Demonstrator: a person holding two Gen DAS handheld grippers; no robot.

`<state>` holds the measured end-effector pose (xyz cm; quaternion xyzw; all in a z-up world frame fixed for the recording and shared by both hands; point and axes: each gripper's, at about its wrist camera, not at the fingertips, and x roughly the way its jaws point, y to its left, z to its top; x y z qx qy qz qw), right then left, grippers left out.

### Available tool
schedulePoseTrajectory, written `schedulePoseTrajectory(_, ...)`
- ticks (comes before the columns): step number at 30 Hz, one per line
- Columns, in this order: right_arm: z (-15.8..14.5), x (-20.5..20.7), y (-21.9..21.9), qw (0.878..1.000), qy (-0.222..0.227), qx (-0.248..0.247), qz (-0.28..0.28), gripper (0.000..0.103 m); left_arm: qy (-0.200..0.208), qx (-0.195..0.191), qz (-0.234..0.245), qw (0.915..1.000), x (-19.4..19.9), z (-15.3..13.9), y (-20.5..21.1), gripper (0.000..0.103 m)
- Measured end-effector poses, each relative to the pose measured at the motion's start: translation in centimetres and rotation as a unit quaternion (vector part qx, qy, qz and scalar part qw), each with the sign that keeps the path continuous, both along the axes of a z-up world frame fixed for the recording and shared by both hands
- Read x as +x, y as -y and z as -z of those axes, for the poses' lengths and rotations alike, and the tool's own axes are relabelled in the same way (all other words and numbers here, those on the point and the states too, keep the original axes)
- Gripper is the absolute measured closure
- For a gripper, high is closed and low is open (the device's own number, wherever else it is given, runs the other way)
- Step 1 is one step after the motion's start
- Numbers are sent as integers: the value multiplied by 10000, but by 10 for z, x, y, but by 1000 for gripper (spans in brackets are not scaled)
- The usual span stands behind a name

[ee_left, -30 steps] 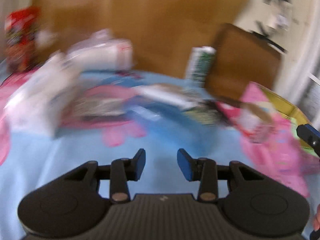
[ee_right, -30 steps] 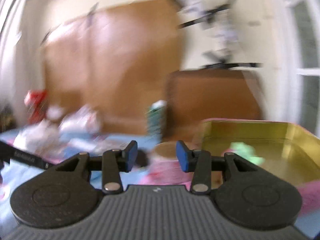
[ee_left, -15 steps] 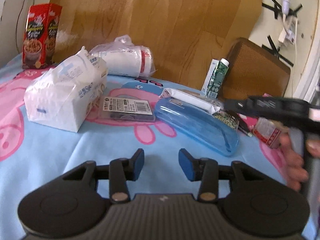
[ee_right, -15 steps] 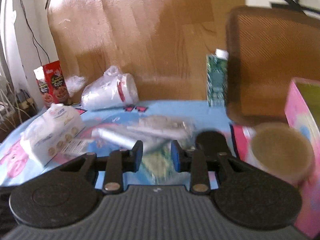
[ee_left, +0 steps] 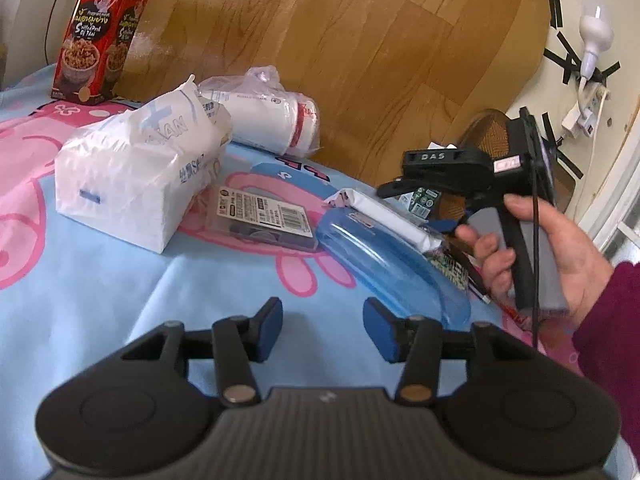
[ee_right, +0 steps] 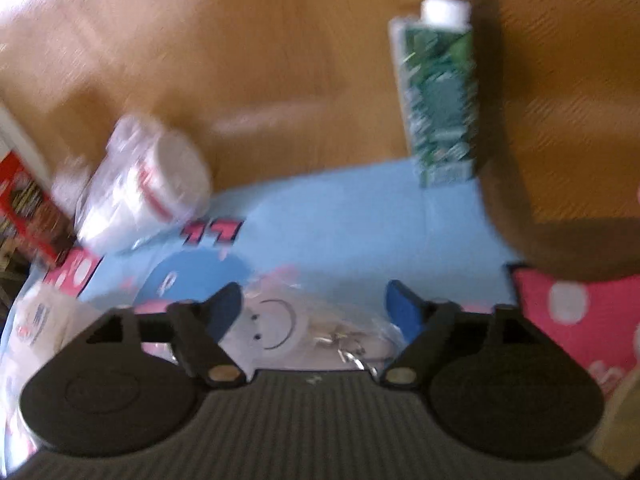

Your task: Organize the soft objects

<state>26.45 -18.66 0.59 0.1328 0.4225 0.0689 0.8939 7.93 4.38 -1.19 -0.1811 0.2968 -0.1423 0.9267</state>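
Observation:
A white soft tissue pack (ee_left: 140, 184) lies at the left on the blue cartoon sheet (ee_left: 100, 292). A white wrapped packet (ee_left: 392, 216) rests on a blue translucent case (ee_left: 392, 268). My left gripper (ee_left: 322, 330) is open and empty above the sheet, short of the case. My right gripper (ee_right: 316, 312) is open, its jaws either side of a white smiley-face plush in a clear bag (ee_right: 276, 332); it is not gripping it. In the left wrist view a hand holds the right gripper's body (ee_left: 472, 168) over the packet.
A bagged stack of white cups (ee_left: 272, 120) lies against the wooden board (ee_left: 360, 40). A red snack box (ee_left: 96, 36) stands far left. A flat barcoded package (ee_left: 260, 216) lies mid-sheet. A green carton (ee_right: 440, 96) stands at the back beside a brown box (ee_right: 560, 100).
My right gripper has moved forward and down over the packets and its jaws have opened wider around the smiley plush. My left gripper has stayed almost still and open.

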Motion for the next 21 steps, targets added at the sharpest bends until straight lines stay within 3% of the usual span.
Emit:
schedulePoseTrajectory(5,6,-9,-16,9994,190,-140,-252,7,20,-50,-18,10000,-1,0,-1,54)
schedulePoseTrajectory(14,0,-13,-8,9929,-163,843,-820,6,23,-72,-39,10000,-2,-1,0,51)
schedulePoseTrajectory(21,1,-24,-10,9877,-52,900,-1274,9,18,-45,-38,10000,-2,0,1,50)
